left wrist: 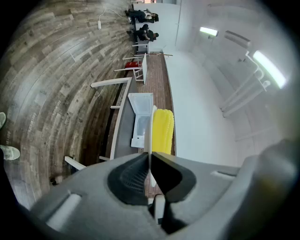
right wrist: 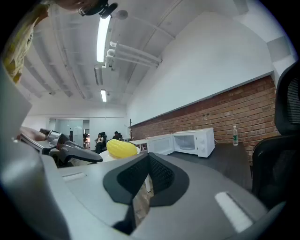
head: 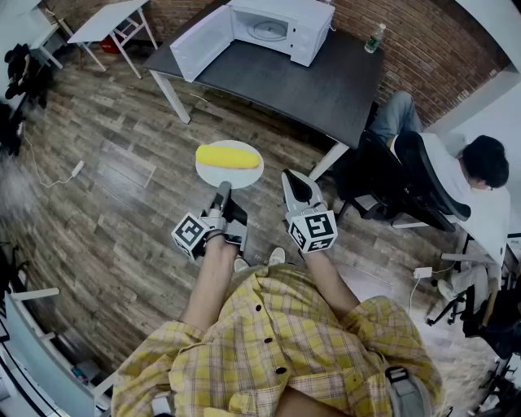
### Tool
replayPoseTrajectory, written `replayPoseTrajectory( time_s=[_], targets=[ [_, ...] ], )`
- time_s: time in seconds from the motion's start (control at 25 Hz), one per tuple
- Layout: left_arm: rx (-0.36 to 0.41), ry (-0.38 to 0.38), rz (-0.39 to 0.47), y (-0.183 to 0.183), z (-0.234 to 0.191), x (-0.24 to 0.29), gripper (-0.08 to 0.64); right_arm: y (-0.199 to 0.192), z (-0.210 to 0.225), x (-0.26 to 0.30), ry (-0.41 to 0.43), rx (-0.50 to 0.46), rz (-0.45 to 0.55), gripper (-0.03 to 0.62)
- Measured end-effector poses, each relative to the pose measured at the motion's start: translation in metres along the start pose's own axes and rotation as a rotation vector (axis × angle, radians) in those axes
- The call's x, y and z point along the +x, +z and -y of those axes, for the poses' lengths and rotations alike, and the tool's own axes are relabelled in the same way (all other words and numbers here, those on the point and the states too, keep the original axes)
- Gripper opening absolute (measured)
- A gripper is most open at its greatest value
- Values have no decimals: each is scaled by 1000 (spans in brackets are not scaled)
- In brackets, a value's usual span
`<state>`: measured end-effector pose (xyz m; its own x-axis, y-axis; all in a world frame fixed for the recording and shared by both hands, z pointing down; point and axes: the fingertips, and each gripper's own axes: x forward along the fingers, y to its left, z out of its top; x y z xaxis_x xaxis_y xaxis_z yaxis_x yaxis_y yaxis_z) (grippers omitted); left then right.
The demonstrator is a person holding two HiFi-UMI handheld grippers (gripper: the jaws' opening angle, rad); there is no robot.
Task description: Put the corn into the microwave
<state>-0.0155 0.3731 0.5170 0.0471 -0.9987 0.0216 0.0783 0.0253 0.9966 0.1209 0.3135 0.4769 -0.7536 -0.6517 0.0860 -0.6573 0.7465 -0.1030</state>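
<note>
A yellow corn cob (head: 227, 155) lies on a small white plate (head: 244, 175) held in the air above the wooden floor. My left gripper (head: 220, 194) is shut on the plate's near rim. In the left gripper view the plate (left wrist: 149, 133) shows edge-on as a thin white line between the jaws, with the corn (left wrist: 162, 131) on its right side. My right gripper (head: 291, 181) hangs just right of the plate, shut with nothing in it. The white microwave (head: 277, 28) stands on the dark table (head: 317, 89) ahead, its door (head: 201, 42) swung open to the left.
A plastic bottle (head: 374, 38) stands on the table right of the microwave. A person sits in a black office chair (head: 399, 183) at the right, close to the table's corner. A white folding table (head: 110, 18) stands at the far left. A cable and power strip (head: 73, 171) lie on the floor.
</note>
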Motion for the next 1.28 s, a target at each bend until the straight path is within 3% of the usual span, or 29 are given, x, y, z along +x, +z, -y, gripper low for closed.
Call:
replayPoseTrajectory(
  time_s=[0.92, 1.28],
  targets=[
    [-14, -48, 55, -37, 10, 5, 17, 14, 27, -20, 66, 21, 38, 3],
    [-33, -53, 63, -32, 9, 22, 17, 5, 37, -6, 54, 47, 28, 3]
  ],
)
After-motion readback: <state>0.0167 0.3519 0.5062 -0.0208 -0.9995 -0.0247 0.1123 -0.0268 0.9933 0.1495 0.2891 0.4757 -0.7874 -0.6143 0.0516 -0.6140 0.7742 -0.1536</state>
